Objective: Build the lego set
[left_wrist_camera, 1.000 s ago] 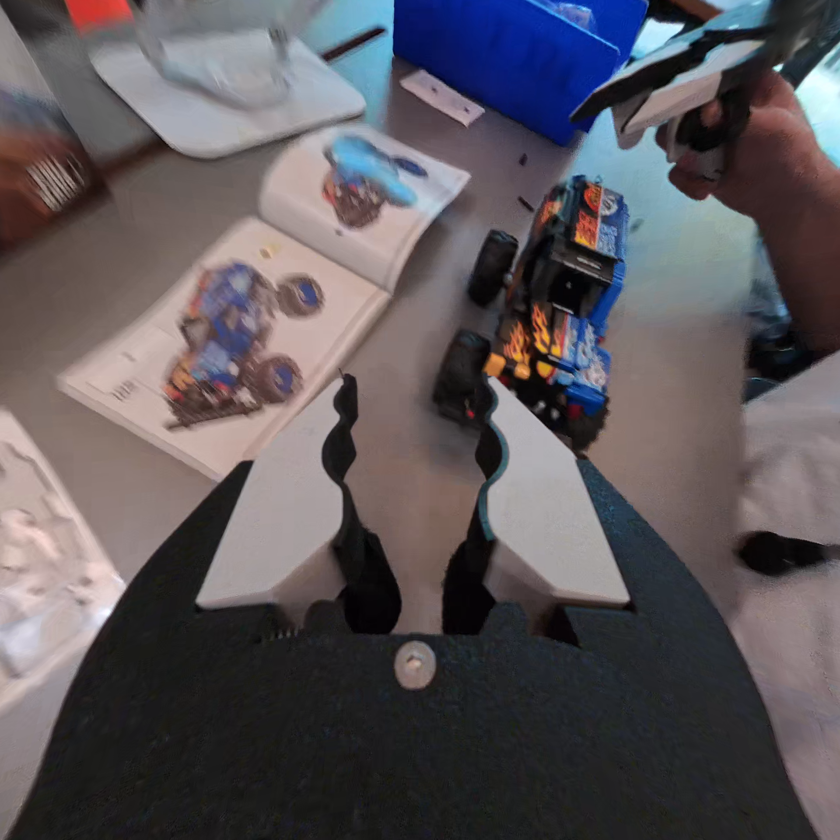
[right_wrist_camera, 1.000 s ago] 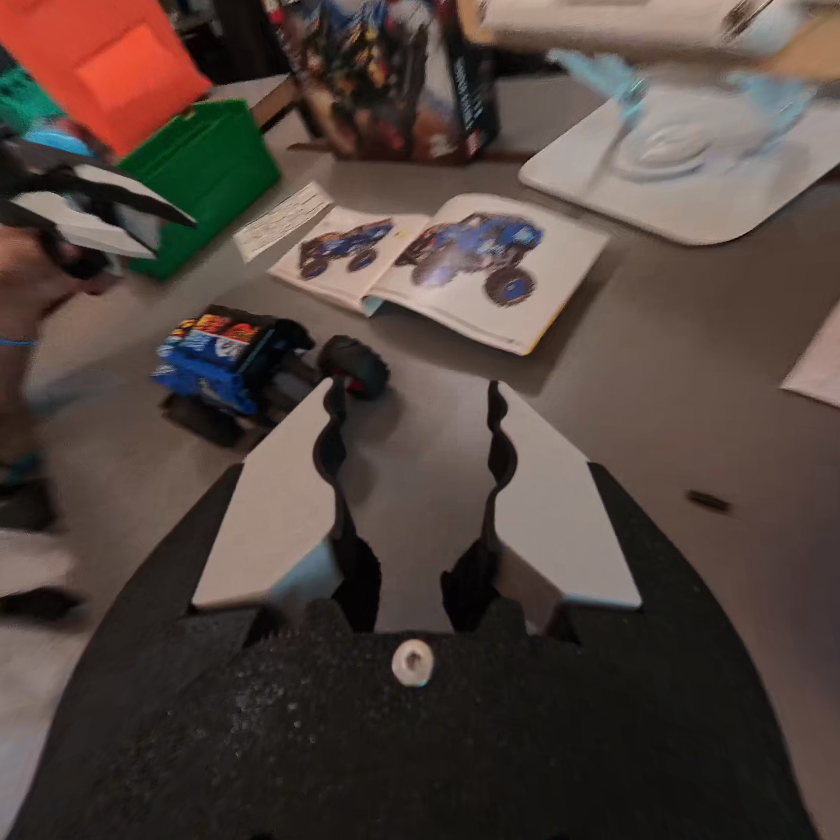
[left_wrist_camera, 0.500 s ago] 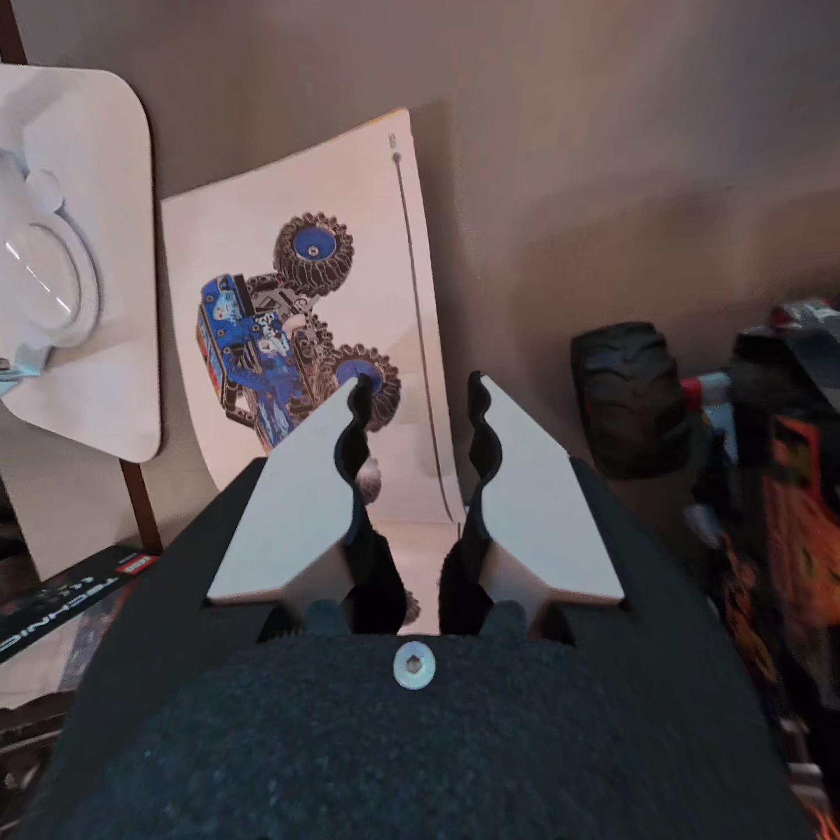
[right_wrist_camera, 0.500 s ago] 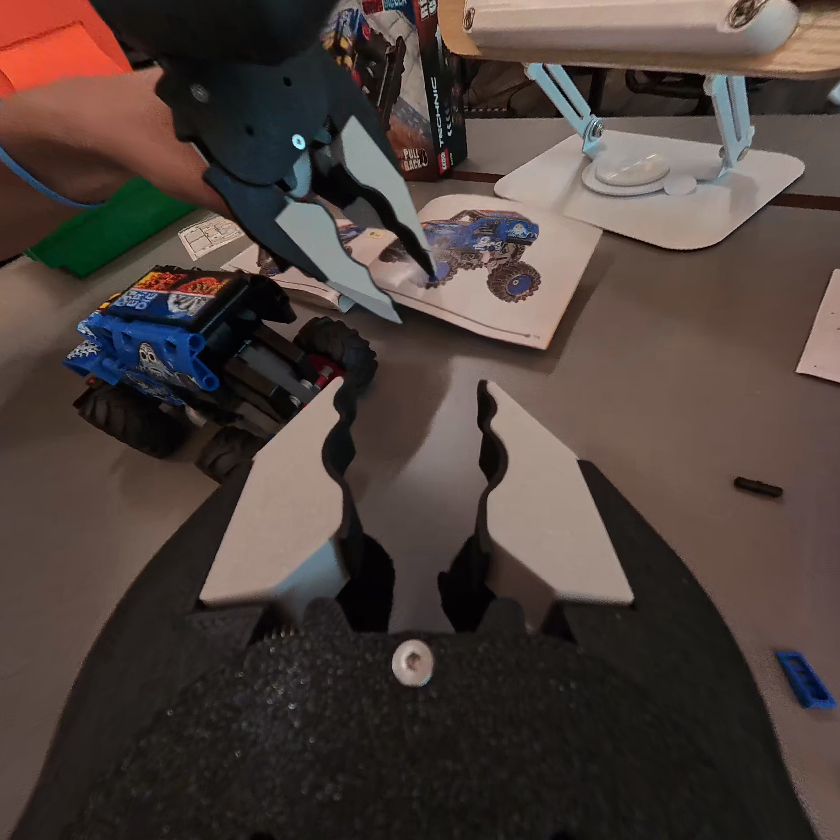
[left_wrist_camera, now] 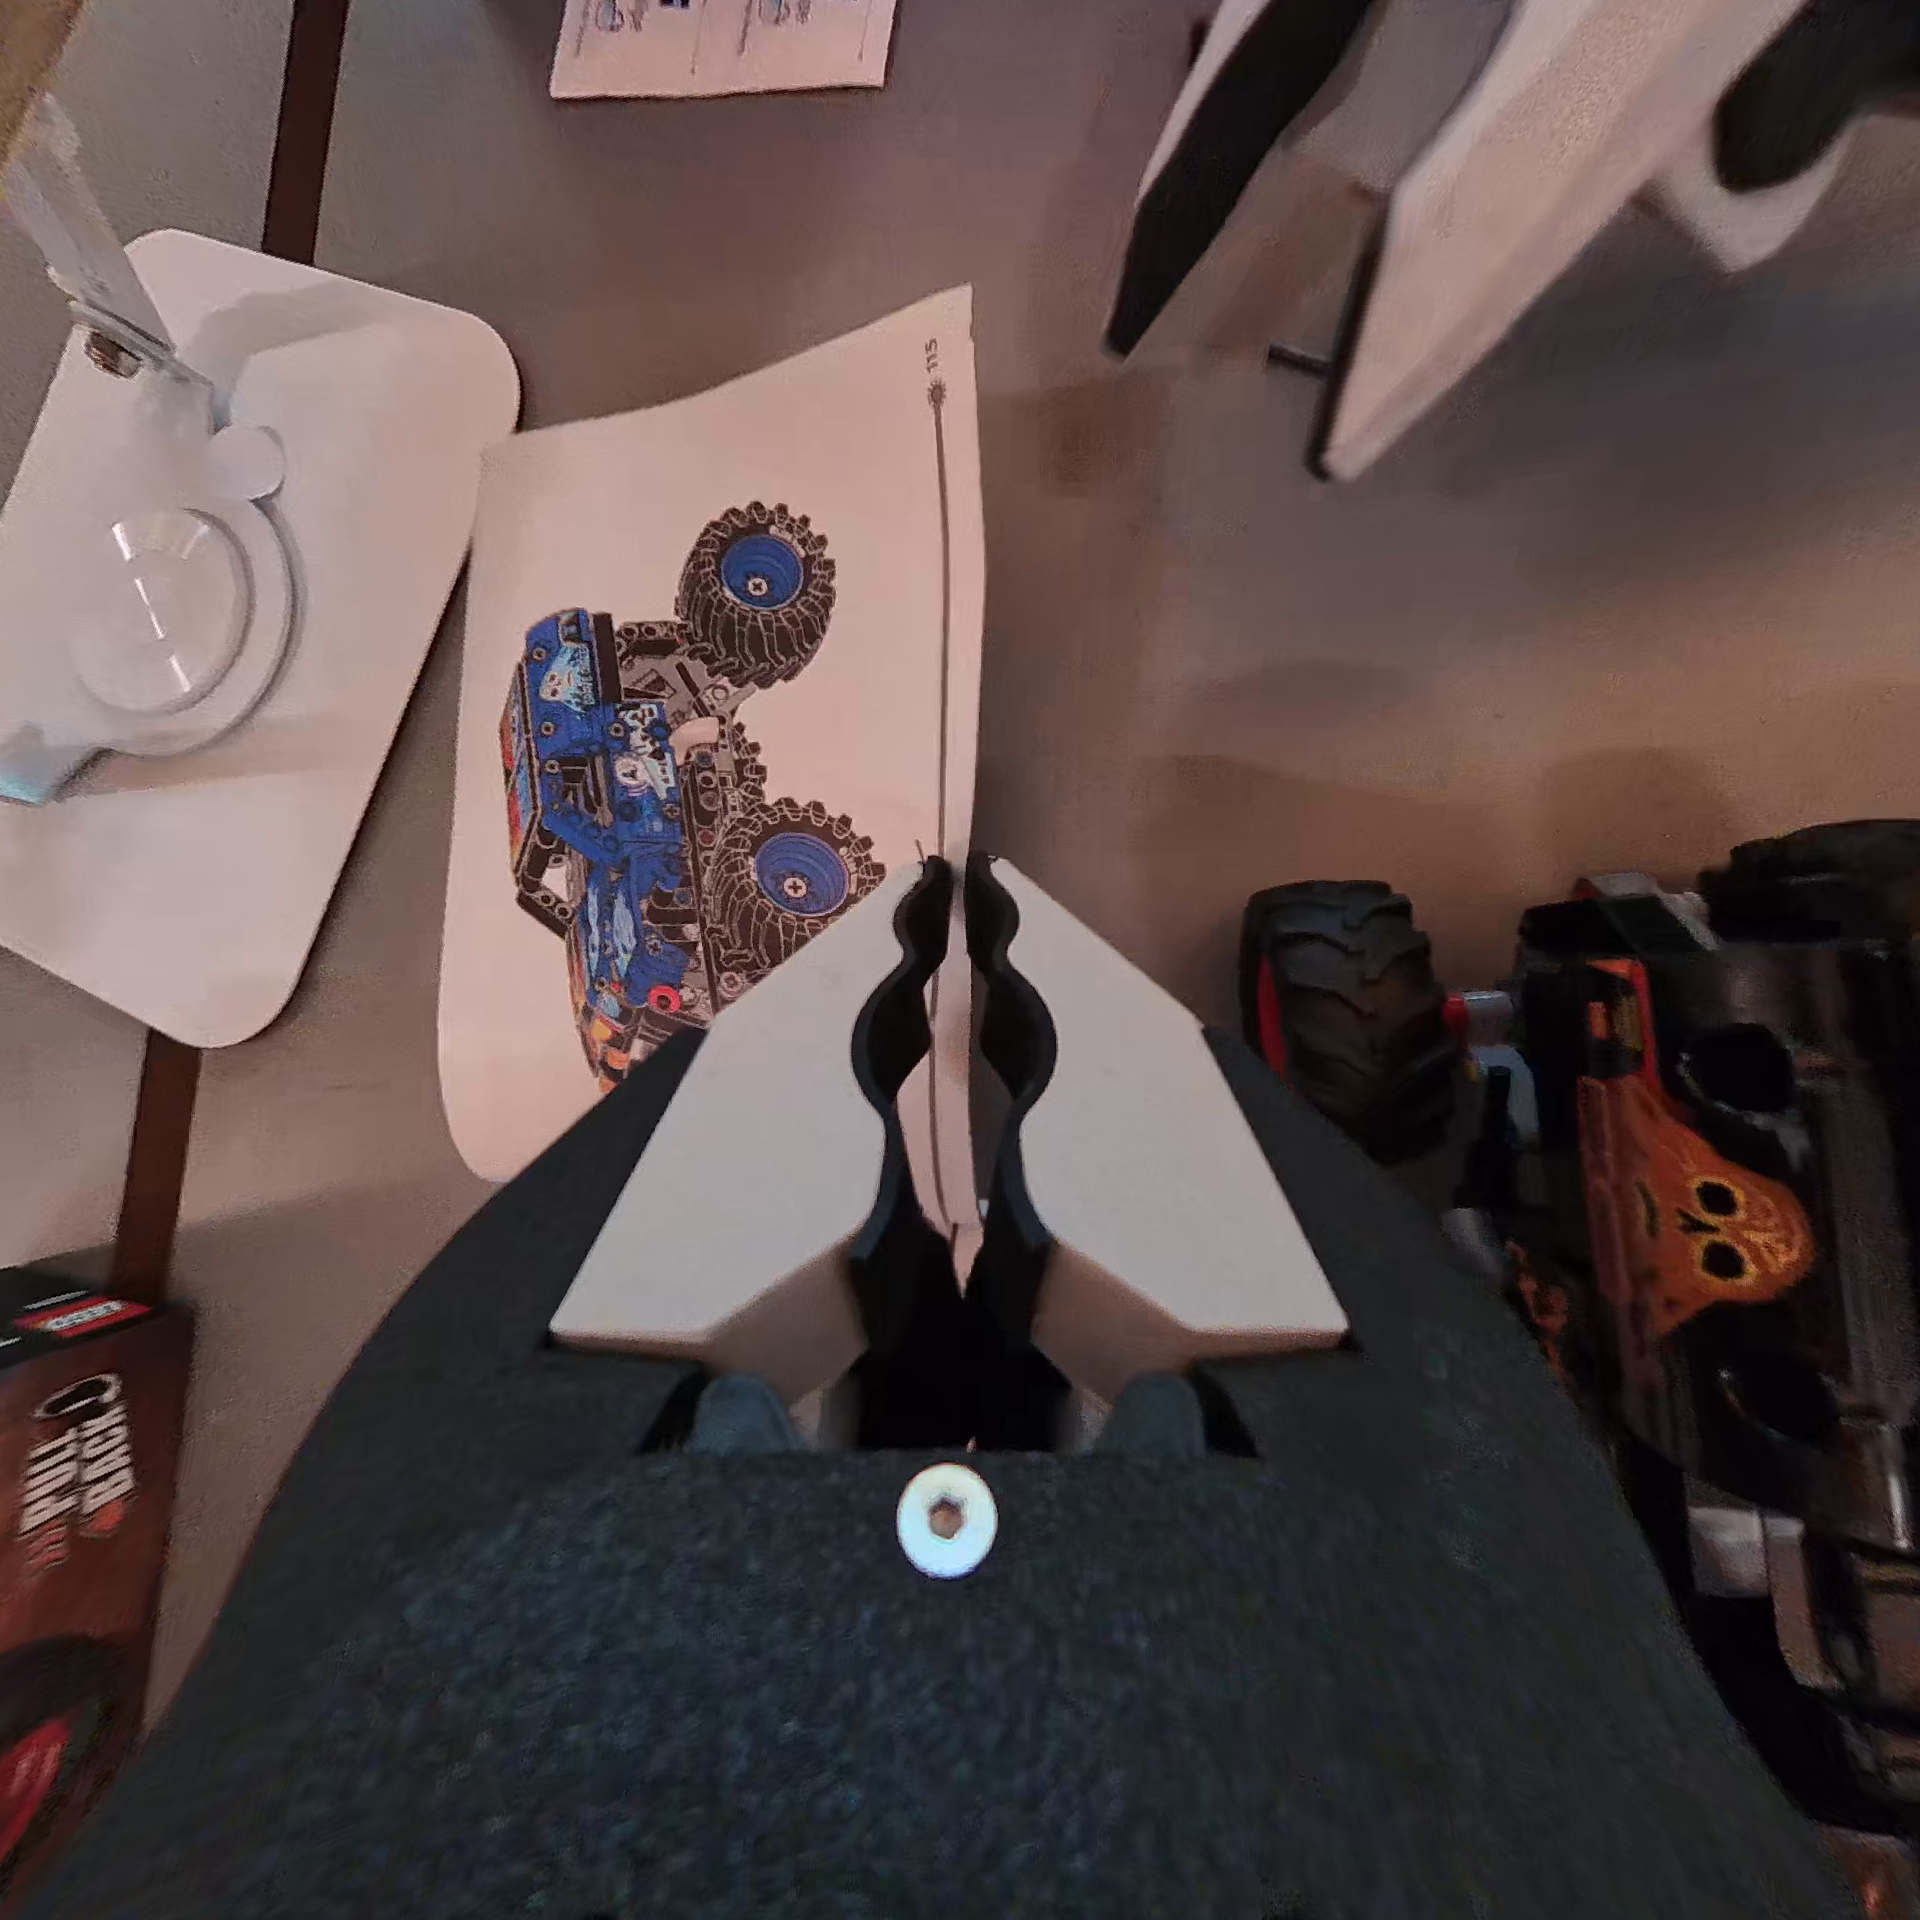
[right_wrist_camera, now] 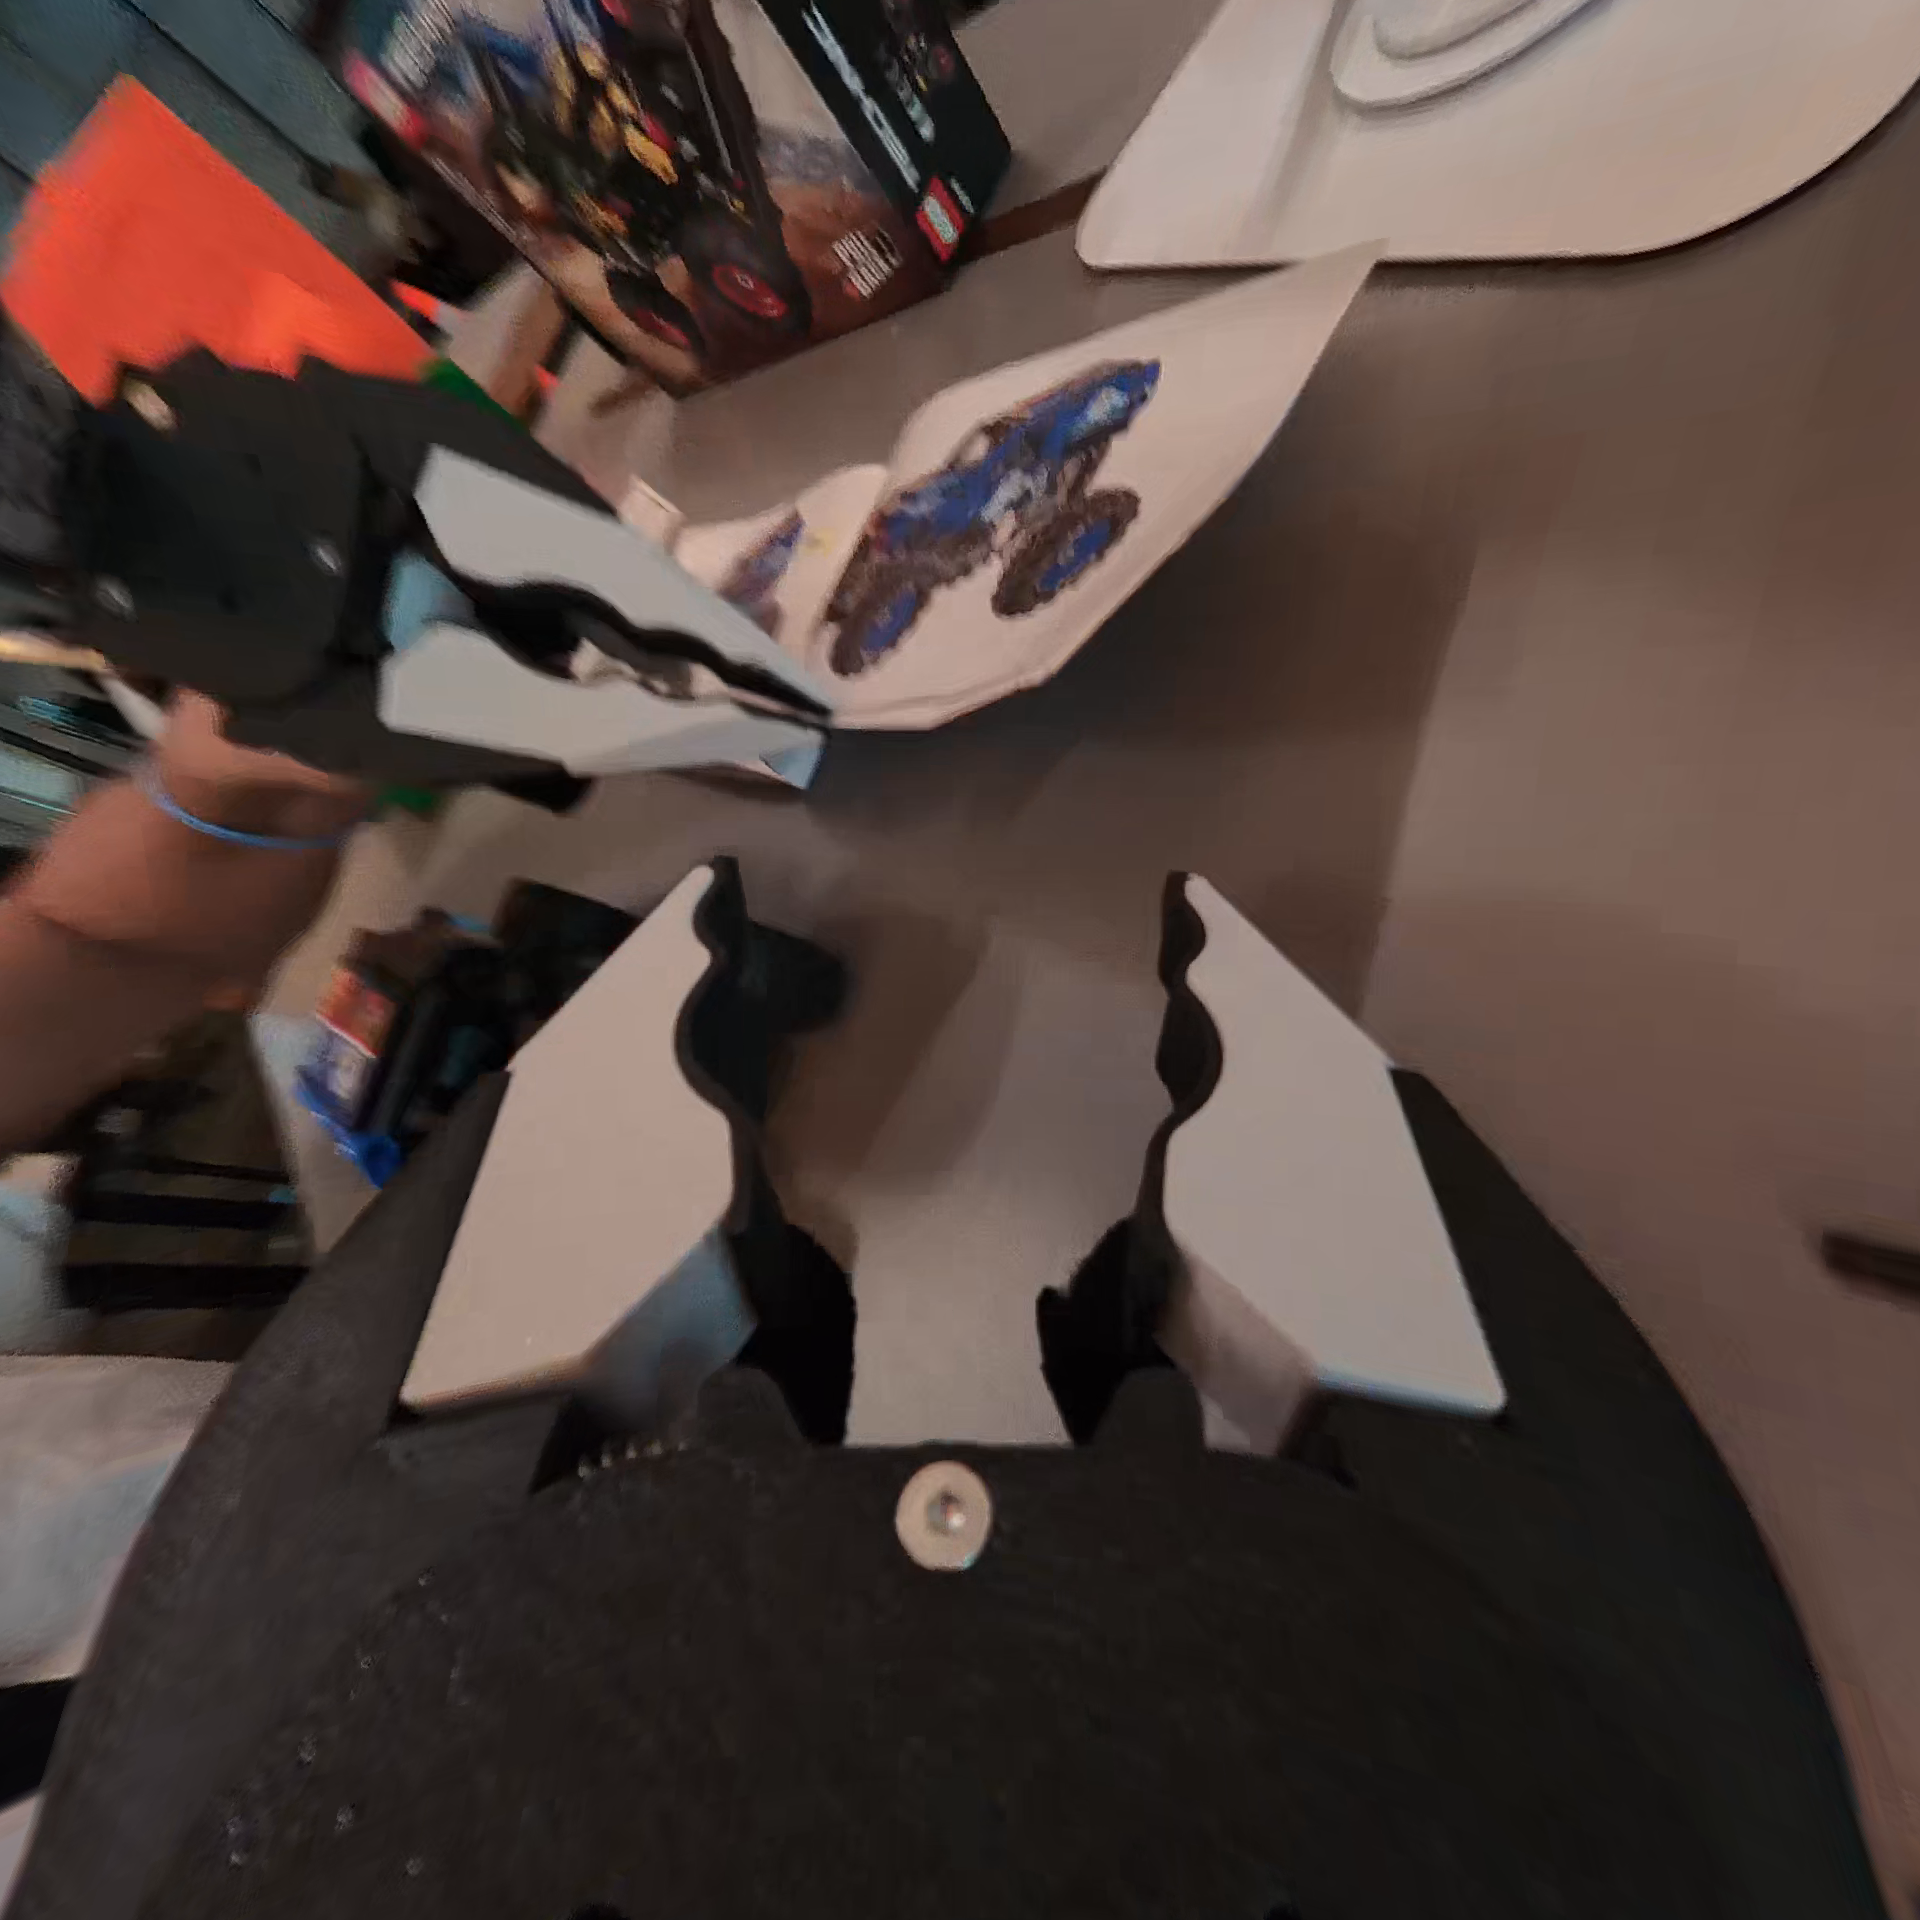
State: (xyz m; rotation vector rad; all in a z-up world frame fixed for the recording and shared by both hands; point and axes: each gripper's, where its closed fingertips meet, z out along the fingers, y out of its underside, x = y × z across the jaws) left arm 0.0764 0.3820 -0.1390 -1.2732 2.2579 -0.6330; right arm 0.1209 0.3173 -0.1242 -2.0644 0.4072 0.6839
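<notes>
Left gripper [left_wrist_camera: 948, 873] pinched shut on the outer edge of the white paper instruction booklet page [left_wrist_camera: 717, 748], lifted in a curl off the grey tabletop [left_wrist_camera: 1455, 644]. Right gripper [right_wrist_camera: 940, 894] wide open, empty, hovering above the tabletop. Built blue-and-black toy monster truck with knobbly black tyres [left_wrist_camera: 1621, 1143] parked just beside the booklet, near the left gripper.

Risks, judged from here: thin page tearing at the pinch if pulled too hard or sideways; booklet dragged along instead of turning (nothing pins it down); page edge or gripper body clipping the truck's front tyre [left_wrist_camera: 1345, 1013] and nudging it; page slipping free mid-turn, given the shallow grip.
</notes>
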